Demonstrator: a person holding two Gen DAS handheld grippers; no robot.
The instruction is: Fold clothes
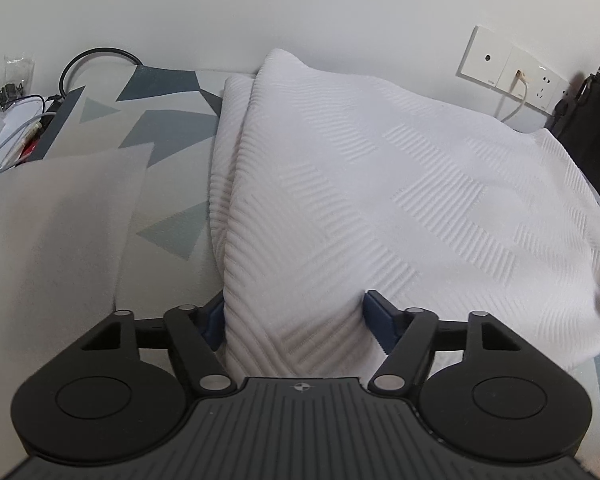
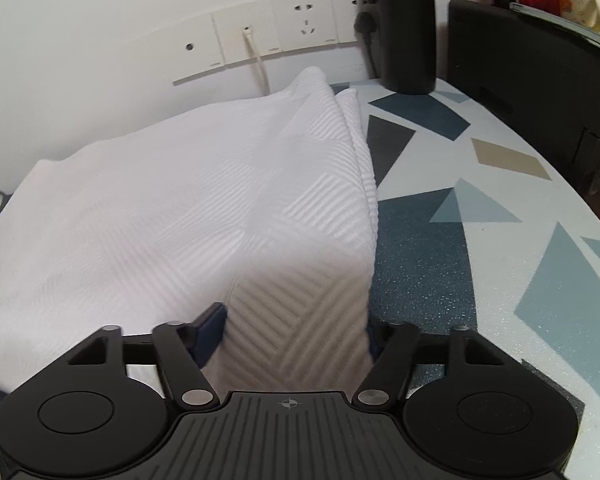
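A white cloth with a woven herringbone texture lies folded in layers on the patterned table, and its lower layers show along its left side. In the right wrist view the same cloth reaches back to the wall. My left gripper is open, its blue-padded fingers wide apart on either side of a near strip of the cloth. My right gripper also stands open, straddling the cloth's near right corner. The fabric hides both grippers' fingertips. I cannot tell whether the pads press the fabric.
The table has a grey, blue and tan triangle pattern. Wall sockets with a plugged white cable sit behind the cloth. A black cylinder and black box stand at the right. Cables and clutter lie at the far left.
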